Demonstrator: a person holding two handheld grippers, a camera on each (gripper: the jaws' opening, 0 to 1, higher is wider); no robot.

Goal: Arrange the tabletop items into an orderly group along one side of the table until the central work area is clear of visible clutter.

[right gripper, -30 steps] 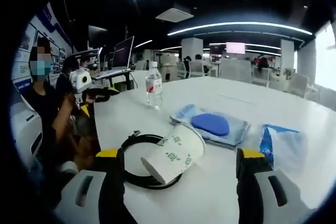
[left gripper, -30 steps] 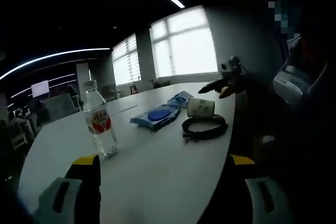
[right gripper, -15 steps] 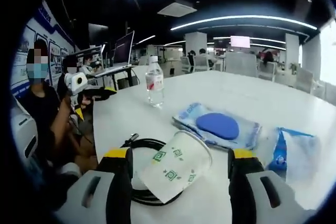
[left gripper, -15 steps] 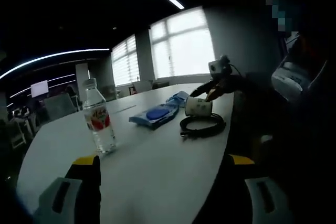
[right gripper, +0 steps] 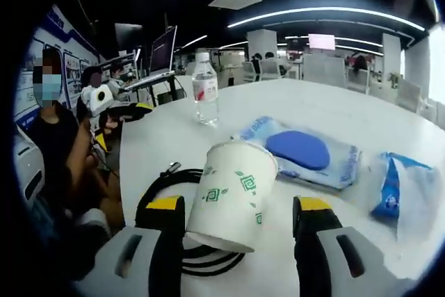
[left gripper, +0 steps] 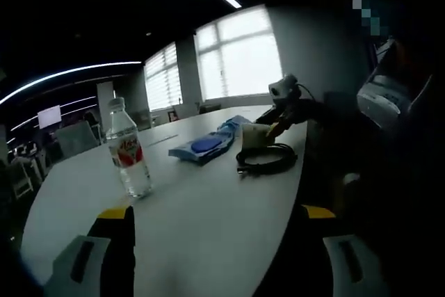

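A white paper cup (right gripper: 233, 193) with green marks sits tipped between the jaws of my right gripper (right gripper: 236, 206), which is shut on it. Under it lies a coiled black cable (right gripper: 163, 186). Beyond are a blue wipes pack (right gripper: 306, 154), a blue plastic bag (right gripper: 400, 186) and a water bottle (right gripper: 206, 92). From the left gripper view, the bottle (left gripper: 128, 151) stands upright nearby, with the wipes pack (left gripper: 201, 147), cable (left gripper: 268, 159) and cup (left gripper: 254, 135) further along the table edge, the right gripper (left gripper: 278, 113) at the cup. My left gripper (left gripper: 215, 241) is open and holds nothing.
The white table (left gripper: 195, 206) curves away to the windows, with its edge running along the right. A seated person (right gripper: 52, 144) holds the left gripper (right gripper: 122, 113) off the table's edge. A laptop (right gripper: 163, 67) and office chairs stand further back.
The right gripper's jaws have narrowed around the cup, which has gone from lying on its side to tipped up. The left gripper's view has barely shifted.
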